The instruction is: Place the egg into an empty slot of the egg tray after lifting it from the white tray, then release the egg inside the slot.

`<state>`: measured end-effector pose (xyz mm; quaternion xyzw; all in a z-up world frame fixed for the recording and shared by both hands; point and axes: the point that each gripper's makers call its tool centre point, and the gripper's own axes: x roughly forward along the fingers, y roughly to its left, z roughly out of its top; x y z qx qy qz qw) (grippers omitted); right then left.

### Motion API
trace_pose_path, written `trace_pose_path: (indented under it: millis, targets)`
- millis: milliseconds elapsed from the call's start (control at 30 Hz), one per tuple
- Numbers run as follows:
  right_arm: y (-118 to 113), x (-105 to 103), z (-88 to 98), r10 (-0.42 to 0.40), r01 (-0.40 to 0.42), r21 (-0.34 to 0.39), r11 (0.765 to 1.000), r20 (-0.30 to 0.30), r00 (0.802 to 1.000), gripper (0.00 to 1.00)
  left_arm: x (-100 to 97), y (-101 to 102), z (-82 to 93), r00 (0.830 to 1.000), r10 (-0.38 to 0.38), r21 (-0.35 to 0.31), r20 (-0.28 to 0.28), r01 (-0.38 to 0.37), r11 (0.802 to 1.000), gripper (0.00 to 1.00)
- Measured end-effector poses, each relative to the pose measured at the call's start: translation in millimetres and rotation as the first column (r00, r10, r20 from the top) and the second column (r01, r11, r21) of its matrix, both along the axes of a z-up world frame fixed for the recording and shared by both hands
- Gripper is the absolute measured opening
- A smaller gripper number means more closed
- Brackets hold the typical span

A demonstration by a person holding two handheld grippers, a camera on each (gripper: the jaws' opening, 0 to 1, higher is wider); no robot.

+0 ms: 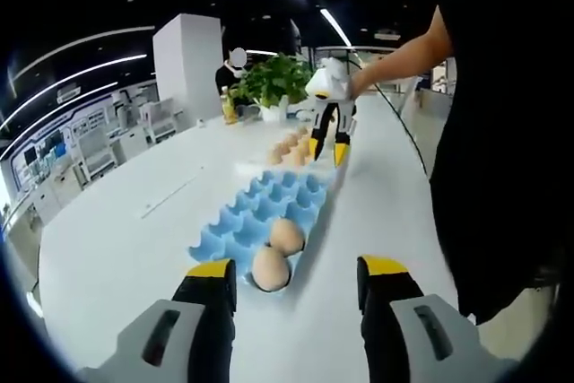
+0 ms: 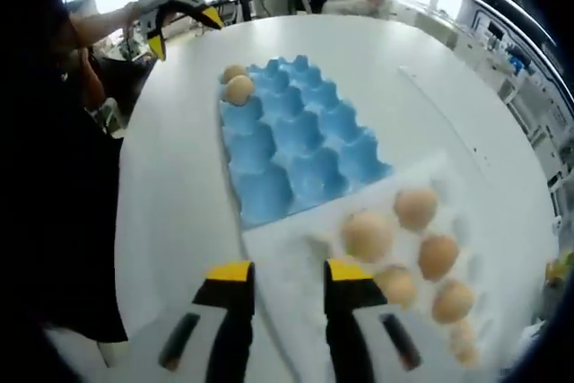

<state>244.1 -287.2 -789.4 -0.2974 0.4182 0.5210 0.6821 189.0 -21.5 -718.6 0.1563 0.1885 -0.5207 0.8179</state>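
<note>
No readable text, labels, brands or numbers in either view. Blue egg tray, white tray, table unmarked. Far-left wall panels in left gripper view too blurred to read.

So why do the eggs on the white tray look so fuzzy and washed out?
In the right gripper view the white tray and its eggs look soft and overexposed against the white table; the blue egg tray stays crisper. In the left gripper view, fisheye bends the ceiling lights.
</note>
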Motion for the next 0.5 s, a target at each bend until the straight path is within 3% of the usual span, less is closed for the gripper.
trace_pose_path:
  millis: [500]
  targets:
    - [-58,11,2.9,-0.072,0.077,-0.086,0.993,0.056,0.996,0.30,-0.1,0,-1.8,1.000,0.000,0.001,-0.002,0.000,1.000,0.55]
